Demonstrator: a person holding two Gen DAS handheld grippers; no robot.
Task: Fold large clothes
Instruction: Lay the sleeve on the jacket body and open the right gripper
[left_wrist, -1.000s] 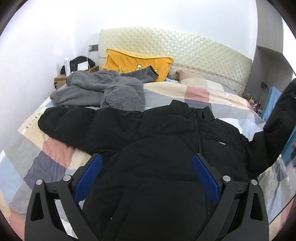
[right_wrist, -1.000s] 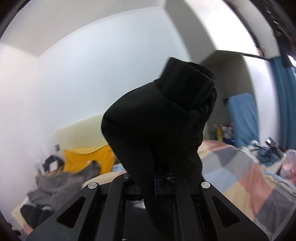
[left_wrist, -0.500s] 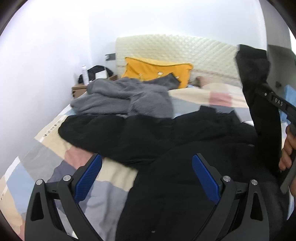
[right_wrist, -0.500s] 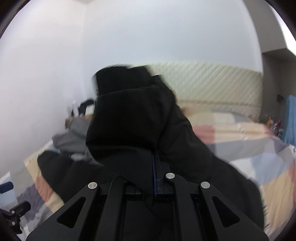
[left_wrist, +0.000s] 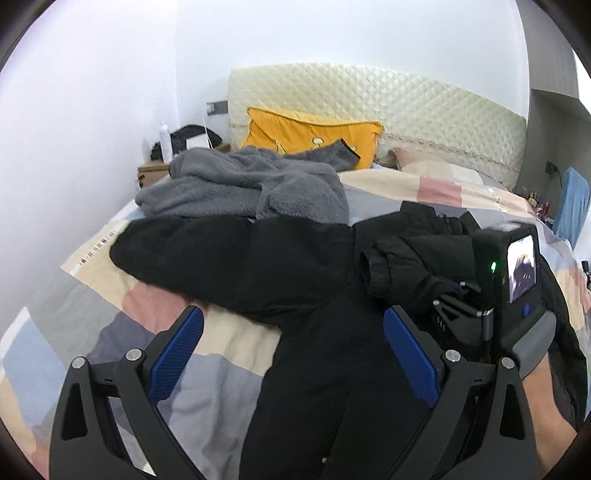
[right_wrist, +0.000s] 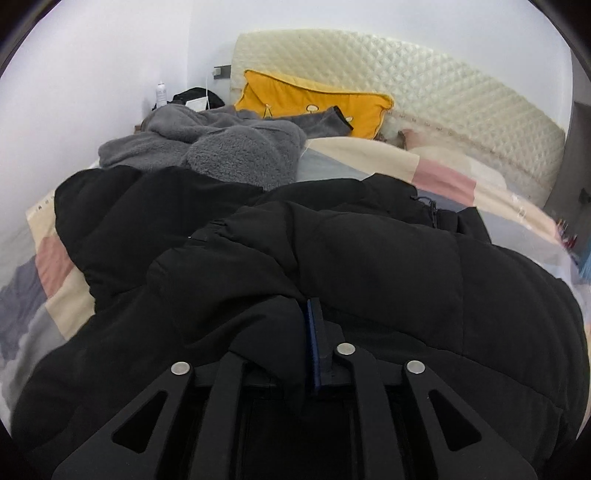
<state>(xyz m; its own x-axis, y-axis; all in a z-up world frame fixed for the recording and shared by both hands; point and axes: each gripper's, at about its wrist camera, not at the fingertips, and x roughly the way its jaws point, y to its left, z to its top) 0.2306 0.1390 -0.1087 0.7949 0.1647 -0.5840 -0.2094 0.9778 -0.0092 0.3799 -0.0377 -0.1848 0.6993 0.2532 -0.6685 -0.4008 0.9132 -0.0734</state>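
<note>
My right claw (right_wrist: 308, 325) is just easing its pinch on the sleeve (left_wrist: 402, 269) laid across the jacket (left_wrist: 332, 369) — the puffy sleeve may spring back — while my left claw (left_wrist: 291, 354) hangs wide, empty.

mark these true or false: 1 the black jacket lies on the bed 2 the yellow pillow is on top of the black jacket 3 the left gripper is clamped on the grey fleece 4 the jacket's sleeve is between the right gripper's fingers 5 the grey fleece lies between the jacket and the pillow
1. True: the black jacket is spread on the bed.
2. False: the yellow pillow leans at the headboard, far from the jacket.
3. False: the left gripper is open, hovering over jacket and bedspread; the grey fleece lies untouched.
4. True: the sleeve sits in the right gripper, whose jaws are just opening.
5. True.
</note>
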